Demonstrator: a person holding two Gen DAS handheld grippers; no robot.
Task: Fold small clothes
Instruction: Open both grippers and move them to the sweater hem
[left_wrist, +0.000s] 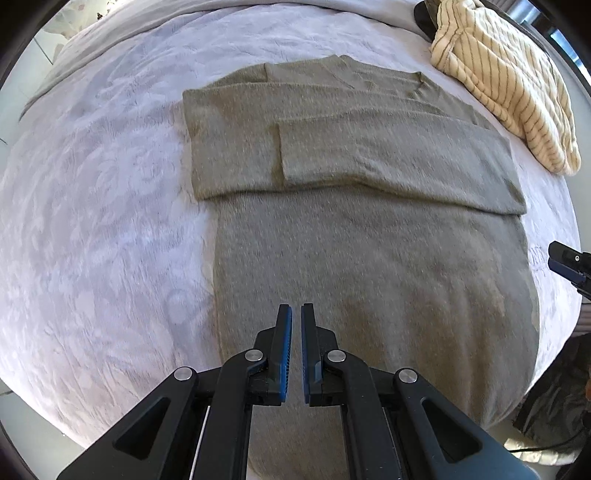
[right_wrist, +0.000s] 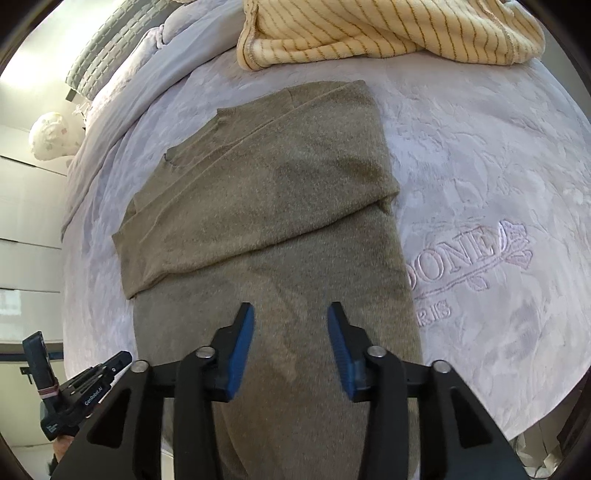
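An olive-grey knit sweater (left_wrist: 354, 206) lies flat on the pale lilac bedspread (left_wrist: 103, 221), neck end far, both sleeves folded across the chest. It also shows in the right wrist view (right_wrist: 266, 229). My left gripper (left_wrist: 296, 312) hovers over the sweater's lower part, jaws almost together with a thin gap and nothing between them. My right gripper (right_wrist: 291, 310) is open and empty above the sweater's lower part. The right gripper's tip shows at the right edge of the left wrist view (left_wrist: 569, 262); the left gripper's body shows at the lower left of the right wrist view (right_wrist: 77, 395).
A cream garment with brown stripes (left_wrist: 506, 77) lies heaped at the far right of the bed, seen also in the right wrist view (right_wrist: 388, 29). Embroidered lettering (right_wrist: 469, 258) marks the bedspread right of the sweater. Grey pillows (right_wrist: 107, 59) lie at the far left. The bed edge is near.
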